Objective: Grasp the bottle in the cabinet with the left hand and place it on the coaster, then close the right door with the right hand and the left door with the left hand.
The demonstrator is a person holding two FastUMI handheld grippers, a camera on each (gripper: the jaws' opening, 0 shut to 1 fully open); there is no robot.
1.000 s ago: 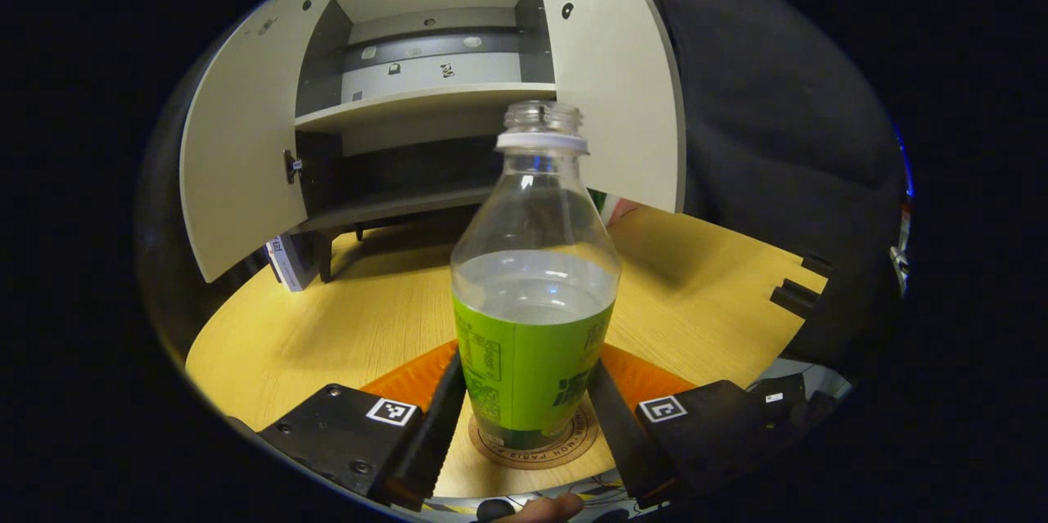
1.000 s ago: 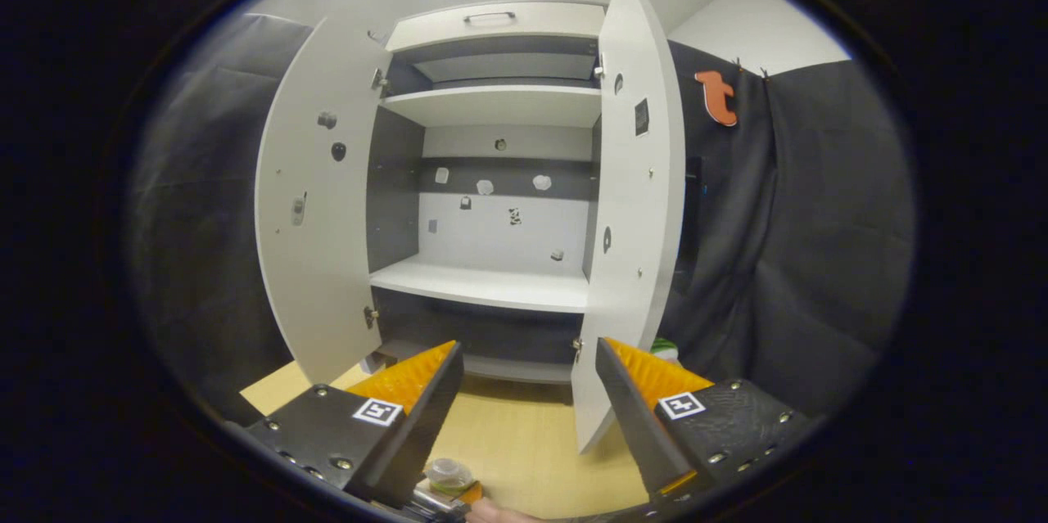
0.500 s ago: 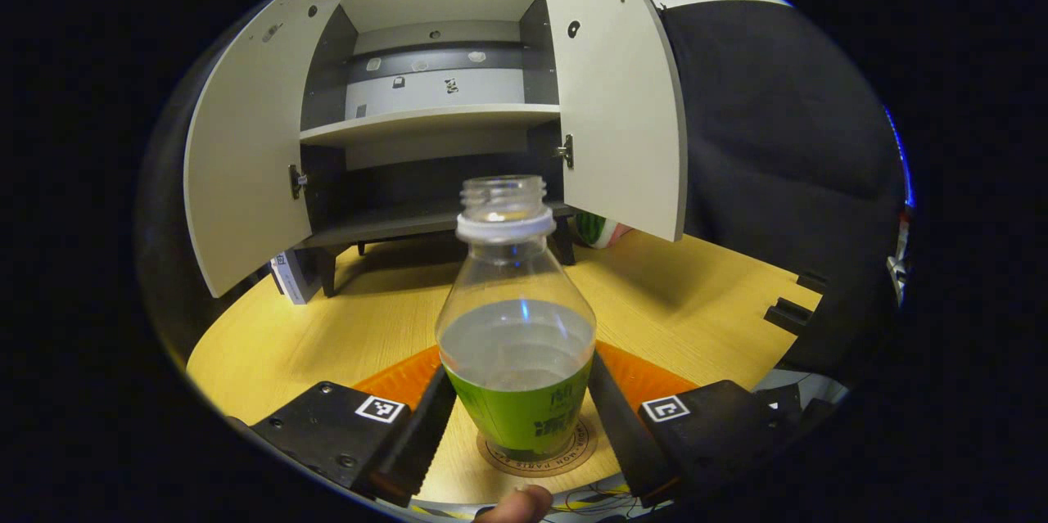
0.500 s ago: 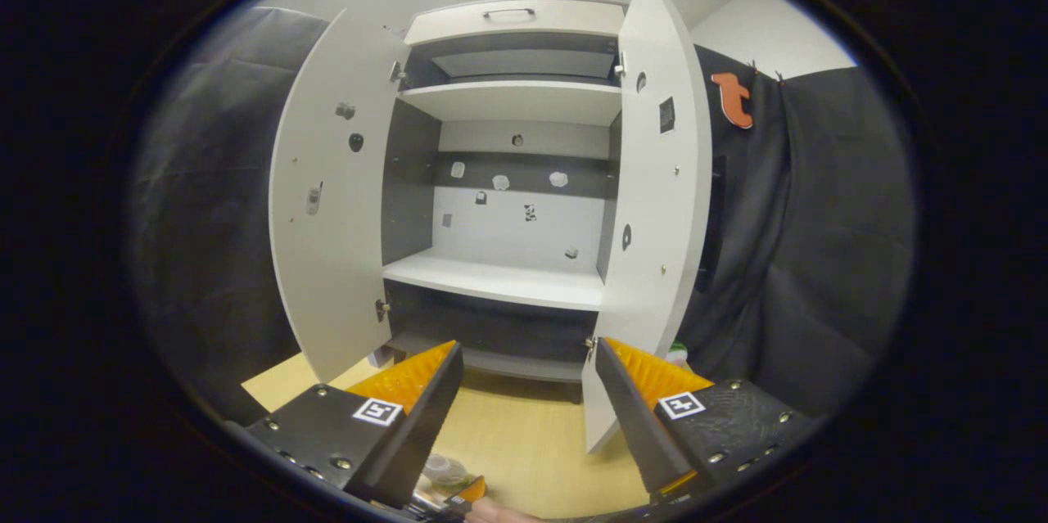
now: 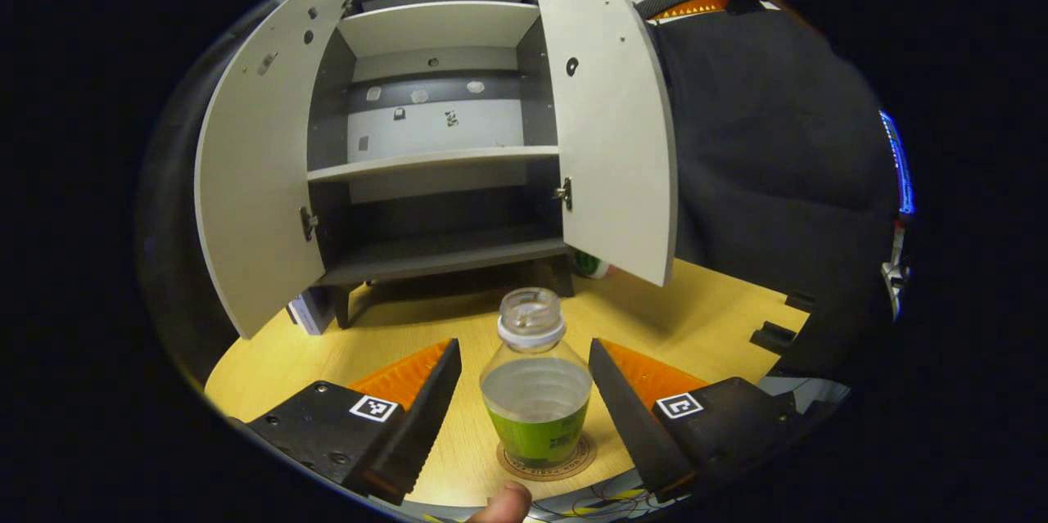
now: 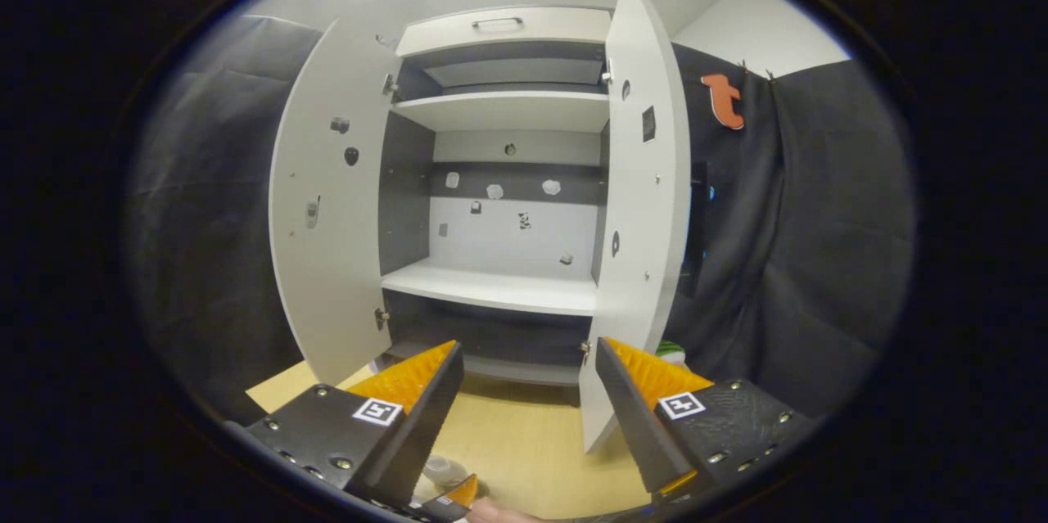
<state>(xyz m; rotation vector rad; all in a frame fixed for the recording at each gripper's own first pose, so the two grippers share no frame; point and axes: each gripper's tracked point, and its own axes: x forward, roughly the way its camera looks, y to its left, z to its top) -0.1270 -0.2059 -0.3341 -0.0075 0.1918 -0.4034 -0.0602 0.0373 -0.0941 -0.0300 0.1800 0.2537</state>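
The wooden table [image 5: 704, 318] carries the cabinet [image 5: 426, 253] and a coaster [image 5: 573, 462] under the bottle [image 5: 536, 392].

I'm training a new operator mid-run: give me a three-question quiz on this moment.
1. True or false: the bottle stands upright on the coaster.
2. The left gripper is: A) shut on the bottle, B) open, with the bottle between its fingers but apart from them, C) inside the cabinet.
3. How do the right door and left door stand, and is the right gripper holding anything?

Key: 1 true. 2 B. 3 both doors open; the right gripper is open and holds nothing.
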